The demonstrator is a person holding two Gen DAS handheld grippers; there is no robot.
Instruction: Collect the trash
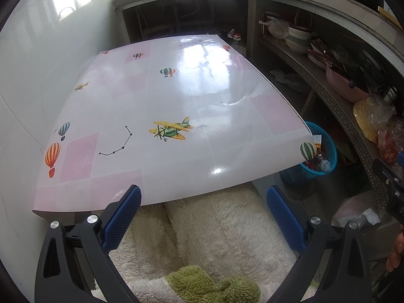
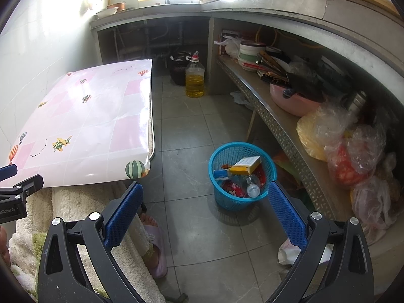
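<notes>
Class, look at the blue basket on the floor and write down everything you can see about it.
The blue basket is a small round bin of latticed plastic, wider at the rim than at the base. It stands upright on the grey tiled floor, between the table and the metal shelf. It holds a yellow box, a clear plastic bottle and a red wrapper. Neither hand-held gripper touches it.

Partial lettering "enRobot.AI" is showing in white on the black body of the left gripper (image 2: 10,176) at the left edge of the right wrist view. Print on the yellow box (image 2: 246,164) in the blue basket (image 2: 228,202) is appearing too blurred to read.
</notes>
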